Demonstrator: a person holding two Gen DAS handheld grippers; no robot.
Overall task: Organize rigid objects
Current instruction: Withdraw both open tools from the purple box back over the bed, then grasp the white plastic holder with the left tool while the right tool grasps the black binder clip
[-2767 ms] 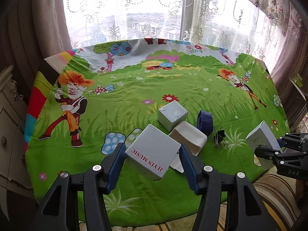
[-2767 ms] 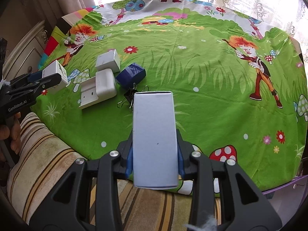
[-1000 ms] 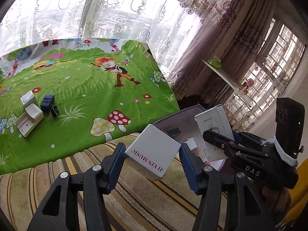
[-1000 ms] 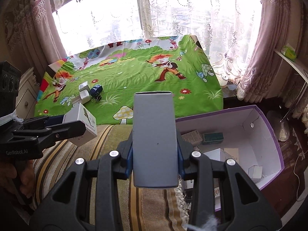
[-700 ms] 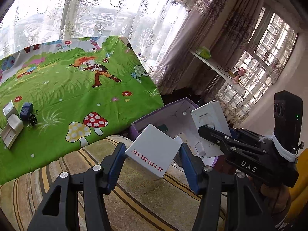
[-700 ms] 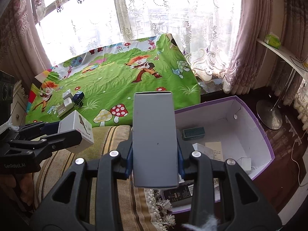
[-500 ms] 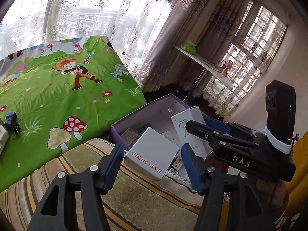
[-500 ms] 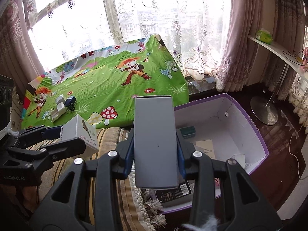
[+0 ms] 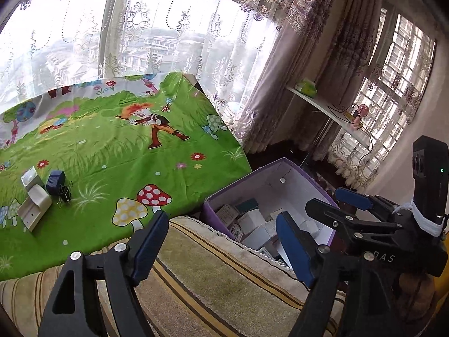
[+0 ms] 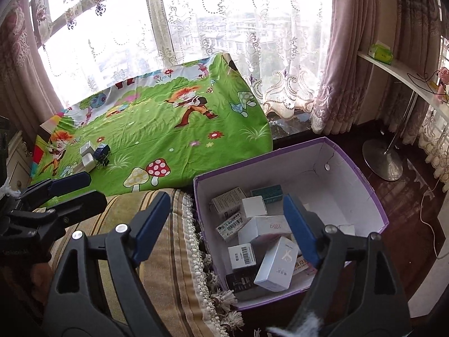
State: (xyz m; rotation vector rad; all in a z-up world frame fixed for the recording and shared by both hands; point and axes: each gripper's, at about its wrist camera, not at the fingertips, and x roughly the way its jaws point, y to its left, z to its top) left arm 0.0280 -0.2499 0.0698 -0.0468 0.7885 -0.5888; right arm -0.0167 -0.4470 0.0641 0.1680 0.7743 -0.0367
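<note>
Both cartons have left the jaws since half a second ago and now lie in the purple bin (image 10: 362, 185), the tall white box (image 10: 276, 264) tilted at its 6 o'clock corner. Right gripper (image 10: 227, 224) and left gripper (image 9: 221, 241) gape wide, empty. Small boxes (image 9: 36, 193) remain on the green cloth (image 9: 118, 154) at 9 o'clock. Loose stacking risks later drops bouncing out.

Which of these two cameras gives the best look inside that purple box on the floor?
The right wrist view: it looks down into the purple box, showing the small cartons piled inside. The left wrist view shows the box farther off, partly hidden by the left gripper's finger.
</note>
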